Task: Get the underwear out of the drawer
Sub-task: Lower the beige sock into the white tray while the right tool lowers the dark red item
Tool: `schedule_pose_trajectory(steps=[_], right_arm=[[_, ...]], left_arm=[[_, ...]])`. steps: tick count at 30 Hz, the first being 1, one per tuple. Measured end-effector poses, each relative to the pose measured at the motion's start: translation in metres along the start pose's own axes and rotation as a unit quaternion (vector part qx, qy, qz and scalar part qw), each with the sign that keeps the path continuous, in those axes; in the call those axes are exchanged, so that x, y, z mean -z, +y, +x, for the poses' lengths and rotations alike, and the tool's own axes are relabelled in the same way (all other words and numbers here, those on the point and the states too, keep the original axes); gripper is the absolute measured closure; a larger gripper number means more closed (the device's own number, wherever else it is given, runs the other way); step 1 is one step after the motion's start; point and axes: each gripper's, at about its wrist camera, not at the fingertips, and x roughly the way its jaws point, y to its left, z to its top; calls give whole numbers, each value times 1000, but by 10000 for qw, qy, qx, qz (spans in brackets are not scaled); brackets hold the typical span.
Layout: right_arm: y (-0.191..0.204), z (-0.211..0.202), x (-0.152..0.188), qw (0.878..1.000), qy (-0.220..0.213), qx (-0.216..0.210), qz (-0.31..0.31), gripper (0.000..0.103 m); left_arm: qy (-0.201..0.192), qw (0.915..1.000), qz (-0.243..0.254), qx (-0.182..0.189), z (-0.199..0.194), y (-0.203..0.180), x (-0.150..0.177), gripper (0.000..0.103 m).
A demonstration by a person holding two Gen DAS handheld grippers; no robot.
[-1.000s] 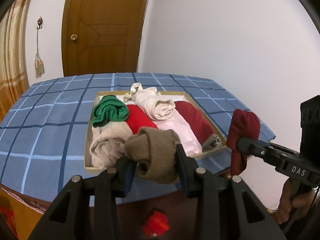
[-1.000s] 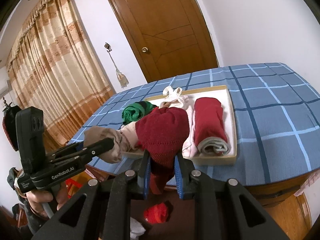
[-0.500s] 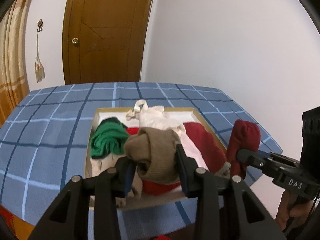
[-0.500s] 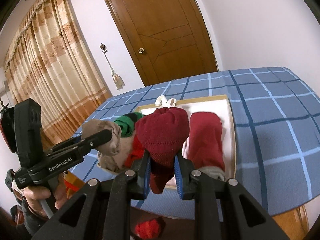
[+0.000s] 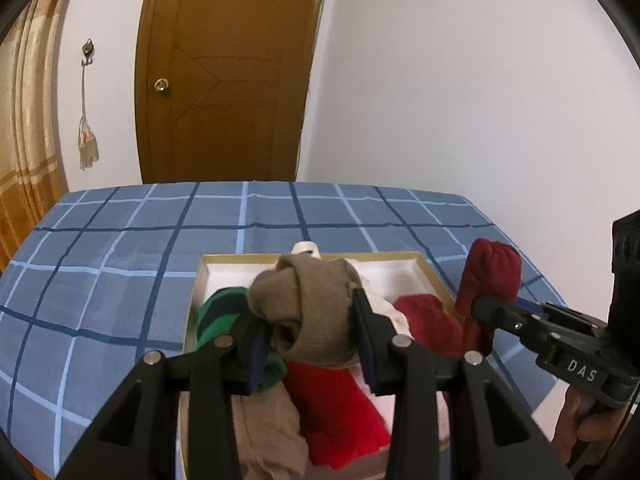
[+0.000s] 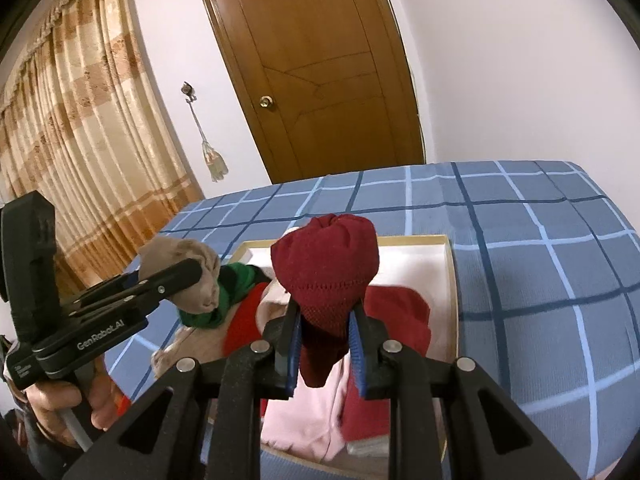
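Black left gripper point(image 5: 310, 338), right gripper point(image 6: 326, 344): blue-padded fingers point(image 6: 293, 342), silver screws, white lettering.

The blue checked tabletop point(image 5: 120, 248) lies bare on the left of the frame and along the far edge in front of the door point(image 5: 228, 68), so a claw could pass there freely. The shallow drawer point(image 5: 430, 276) is crowded along its near half with rolled garments point(image 5: 332, 412); only its far white floor point(image 6: 412, 268) shows bare. The left claw point(image 5: 310, 334) is clamped on a tan roll point(image 5: 308, 300) and the right claw point(image 6: 324, 344) on a dark red roll point(image 6: 326, 264), both above the drawer, side by side, leaving what looks like a narrow gap between them
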Motion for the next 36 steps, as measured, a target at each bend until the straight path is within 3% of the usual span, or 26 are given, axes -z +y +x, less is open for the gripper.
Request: schedule_pose_trajectory(steps=[14, 28, 36], right_arm=[[-10, 86, -37, 9961, 850, 253, -26, 80], [-11, 156, -39, 9869, 1505, 551, -173, 80], [-23, 179, -30, 9841, 1664, 617, -99, 80]], left_arm=[[692, 9974, -73, -205, 76, 10, -7, 67], [1067, 9932, -293, -358, 121, 28, -8, 67], [1248, 9902, -16, -619, 141, 22, -6, 66]])
